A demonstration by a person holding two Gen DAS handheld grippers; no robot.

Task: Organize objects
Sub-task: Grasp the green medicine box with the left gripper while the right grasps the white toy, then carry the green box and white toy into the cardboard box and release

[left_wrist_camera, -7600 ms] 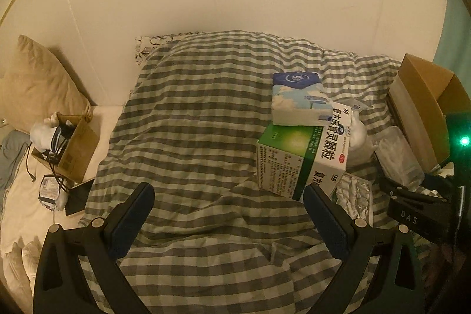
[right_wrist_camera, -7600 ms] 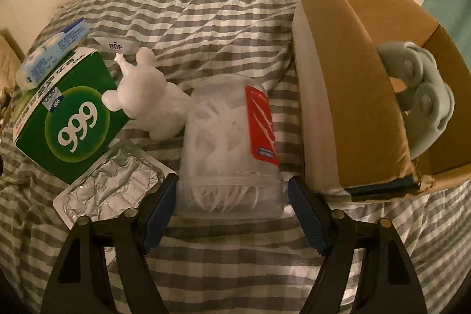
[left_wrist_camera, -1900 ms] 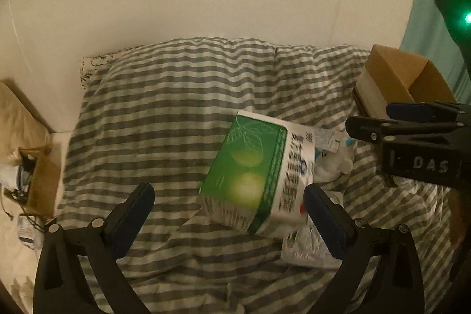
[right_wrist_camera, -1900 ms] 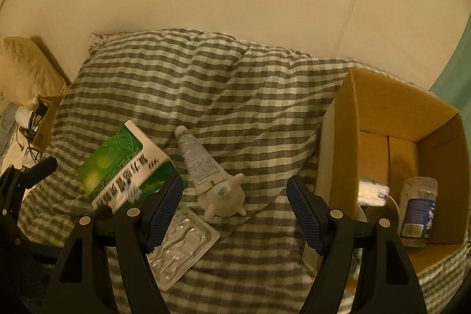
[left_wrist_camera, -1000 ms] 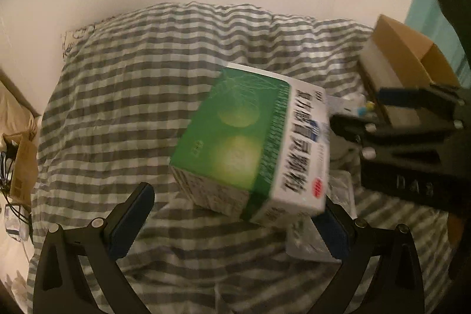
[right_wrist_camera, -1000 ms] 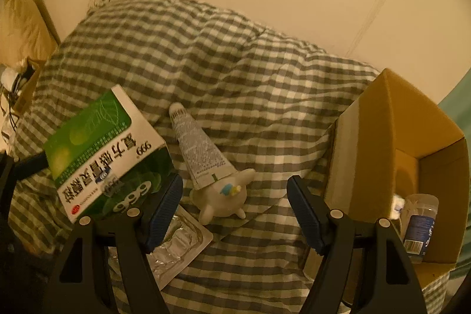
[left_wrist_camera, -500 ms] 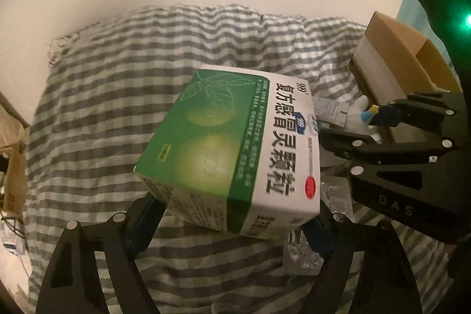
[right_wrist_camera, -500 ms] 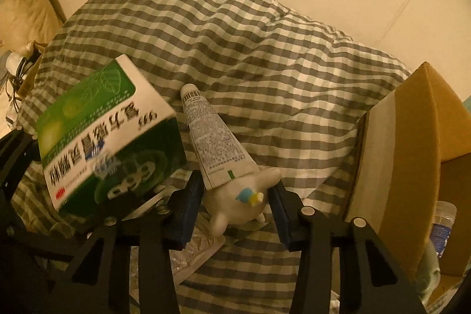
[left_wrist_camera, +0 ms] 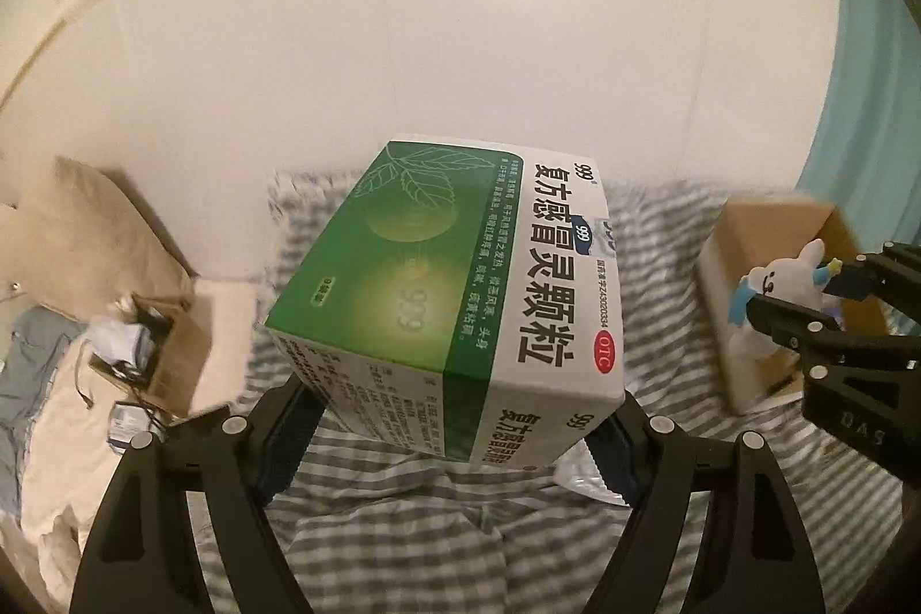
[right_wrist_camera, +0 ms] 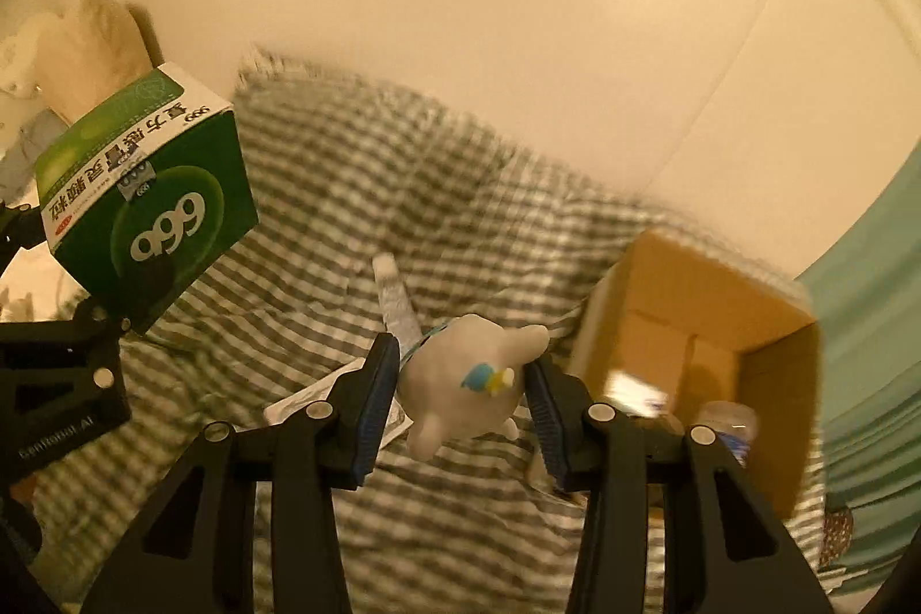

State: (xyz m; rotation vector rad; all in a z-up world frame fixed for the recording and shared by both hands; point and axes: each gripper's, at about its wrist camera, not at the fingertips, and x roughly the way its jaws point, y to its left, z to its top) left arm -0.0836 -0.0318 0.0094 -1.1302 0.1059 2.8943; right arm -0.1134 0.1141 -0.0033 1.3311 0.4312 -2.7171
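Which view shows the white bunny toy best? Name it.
Right wrist view: the white bunny toy sits centred and close in the right gripper. The left wrist view shows it small at the frame's edge, partly hidden by that gripper.

Left hand-held gripper (left_wrist_camera: 449, 435) is clamped wide on its load; right hand-held gripper (right_wrist_camera: 463, 395) is clamped narrower, both raised.

Green medicine box (left_wrist_camera: 455, 292) reads "999", "复方感冒灵颗粒", "OTC"; right tongs (left_wrist_camera: 806, 292) body reads "DAS".

Bed (left_wrist_camera: 403, 527) in grey checked cover against a cream wall (left_wrist_camera: 460, 38) (teal curtain (left_wrist_camera: 863, 67) beside it)
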